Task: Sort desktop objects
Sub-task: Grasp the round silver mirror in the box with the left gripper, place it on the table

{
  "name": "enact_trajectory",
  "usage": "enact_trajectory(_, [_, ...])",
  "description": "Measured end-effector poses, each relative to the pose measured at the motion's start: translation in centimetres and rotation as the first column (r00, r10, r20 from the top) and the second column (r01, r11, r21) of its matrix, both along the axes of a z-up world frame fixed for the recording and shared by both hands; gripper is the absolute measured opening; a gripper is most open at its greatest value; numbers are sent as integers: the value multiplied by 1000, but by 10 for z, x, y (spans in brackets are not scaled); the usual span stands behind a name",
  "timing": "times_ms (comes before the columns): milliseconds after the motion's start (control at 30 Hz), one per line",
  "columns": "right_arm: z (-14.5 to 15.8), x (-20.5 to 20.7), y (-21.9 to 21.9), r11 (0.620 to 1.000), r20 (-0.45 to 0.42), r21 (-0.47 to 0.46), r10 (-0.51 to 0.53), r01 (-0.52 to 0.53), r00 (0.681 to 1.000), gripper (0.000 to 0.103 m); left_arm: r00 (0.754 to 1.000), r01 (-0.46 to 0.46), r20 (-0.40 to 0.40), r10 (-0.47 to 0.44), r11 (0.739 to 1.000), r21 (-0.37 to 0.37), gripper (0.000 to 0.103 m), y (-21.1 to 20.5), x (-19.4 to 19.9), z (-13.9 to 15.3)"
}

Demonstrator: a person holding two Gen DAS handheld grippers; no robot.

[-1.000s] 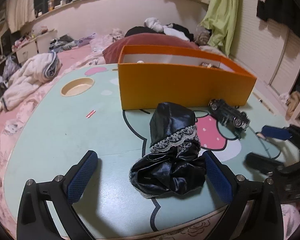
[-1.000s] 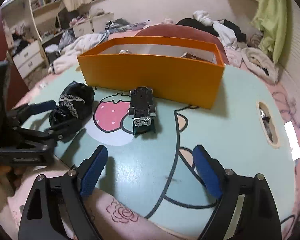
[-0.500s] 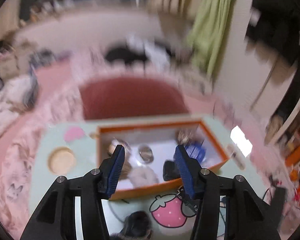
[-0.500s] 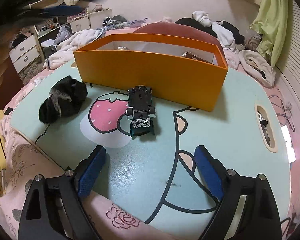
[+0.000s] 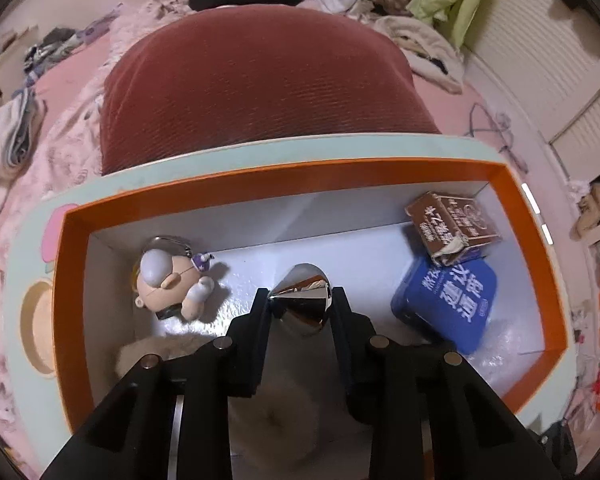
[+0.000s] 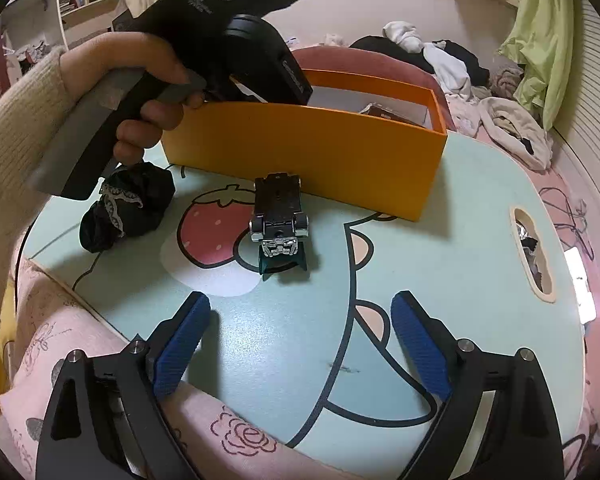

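Note:
I look down into the orange box [image 5: 260, 184] in the left wrist view. My left gripper [image 5: 300, 291] is inside it, jaws closing. A shiny silver round piece [image 5: 300, 304] sits between the fingertips, with both pads against its sides. Beside it lie a small doll figure [image 5: 172, 280], a brown carton [image 5: 452, 220] and a blue packet [image 5: 448, 300]. In the right wrist view my right gripper [image 6: 300, 304] hangs open and empty over the table's near edge. A toy car [image 6: 278, 216] lies ahead of it. A black lace cloth [image 6: 128, 204] lies to the left.
A hand [image 6: 148, 80] holds the left gripper over the orange box [image 6: 308, 152], whose wall hides the fingers. The mint cartoon table [image 6: 440, 280] has an oval slot [image 6: 532, 248] at the right. A red cushion [image 5: 260, 80] lies behind the box, with a white fluffy thing [image 5: 284, 400] inside it.
My left gripper left the black cloth on the table, swung over the orange box and dipped in. Its jaws narrowed from wide open onto the silver piece. The right gripper stayed put.

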State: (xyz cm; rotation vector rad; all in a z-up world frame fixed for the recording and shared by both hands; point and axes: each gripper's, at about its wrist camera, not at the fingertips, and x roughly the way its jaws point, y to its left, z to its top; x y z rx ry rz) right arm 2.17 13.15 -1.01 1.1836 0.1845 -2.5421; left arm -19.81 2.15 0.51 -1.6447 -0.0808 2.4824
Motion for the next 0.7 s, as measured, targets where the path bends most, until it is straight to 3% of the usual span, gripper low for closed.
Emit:
enact_trajectory(133, [0,0,-1,1000,1,4,-1,1,1000,92,988,6,-156,11,994,106,27,-15,31,31])
enact_trajectory(233, [-1,0,-2,1000,1,4,-2,2,1000,93,952,63,-306,-2,980,189,28,-24,89,68])
enact_trajectory(300, [-1,0,-1,1000,0,5,-1,1,1000,93,931,119,-360,-50,978,171,28,-22,122,73])
enact_trajectory(367, [-1,-1,-1,1000,0,6,-2,2,1000,93,938,152,-330,-105,981,123,28,-17,155,43])
enact_trajectory(467, [-2,-1,-1,1000,2,5,-3,3,1000,94,953,132,-284,-106,989,71,28,-12,163,0])
enact_trajectory(567, [-2,1,-3,1000,1,13,-2,2,1000,94,950,89,-299,-85,996,1,28,-5,161,-20])
enact_trajectory(633, [-2,1,-1,1000,0,14,-4,4,1000,94,935,62,-351,-61,998,-9,35,-6,169,-12])
enact_trajectory(700, [-2,1,0,1000,0,9,-6,6,1000,94,912,69,-408,-34,995,72,66,-16,187,1])
